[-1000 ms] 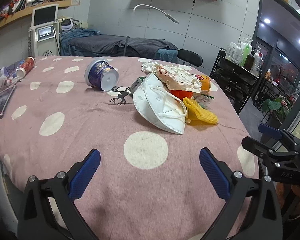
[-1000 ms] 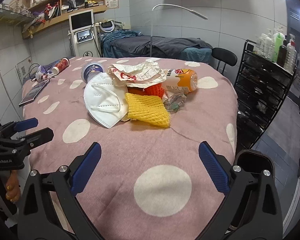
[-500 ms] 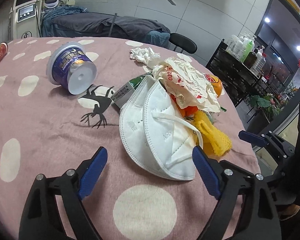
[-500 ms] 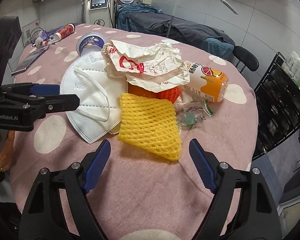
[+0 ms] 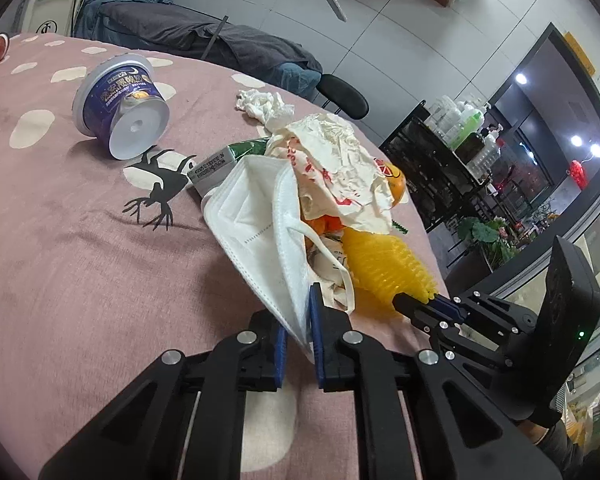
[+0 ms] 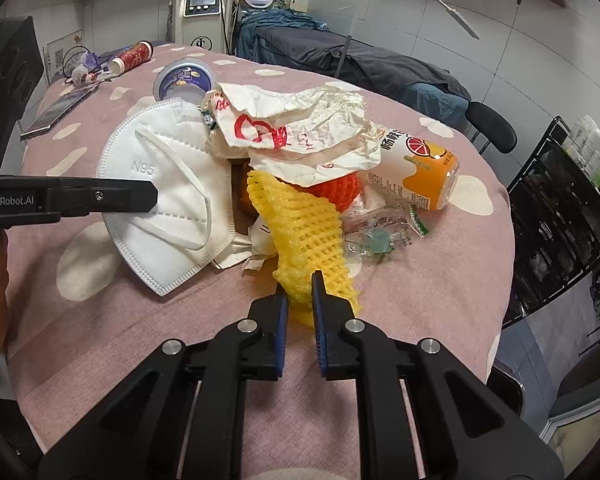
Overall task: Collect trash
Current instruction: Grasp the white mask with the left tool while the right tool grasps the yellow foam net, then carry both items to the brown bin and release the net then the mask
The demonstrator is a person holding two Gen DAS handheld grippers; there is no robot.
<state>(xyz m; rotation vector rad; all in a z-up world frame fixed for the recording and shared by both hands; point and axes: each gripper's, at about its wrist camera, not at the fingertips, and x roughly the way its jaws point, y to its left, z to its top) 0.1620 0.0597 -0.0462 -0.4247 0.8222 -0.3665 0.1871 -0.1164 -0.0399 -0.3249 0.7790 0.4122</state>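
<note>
A round table under a pink cloth [image 5: 60, 264] with pale spots carries a heap of rubbish near its far edge. Behind it stand a treatment bed [image 6: 364, 64] draped in dark covers and a black wire rack [image 6: 560, 208] of bottles.

In the heap, a white N95 face mask [image 6: 168, 204] lies at the left, just beside a crumpled paper wrapper [image 6: 296, 128] printed in red, which rests on top of an orange net [image 6: 336, 192]. A yellow foam fruit net [image 6: 304, 236] slopes down from under the wrapper toward the near edge. An orange drink can [image 6: 416, 172] lies on its side at the right, and a clear sweet wrapper [image 6: 380, 232] sits in front of it. A blue tub [image 5: 120, 108] lies tipped over, well apart from the heap.

The left gripper [image 5: 298, 344] has its blue pads pinched tight on the near edge of the face mask. The right gripper [image 6: 298, 320] is closing, its pads pressing the near corner of the yellow foam net between them.
</note>
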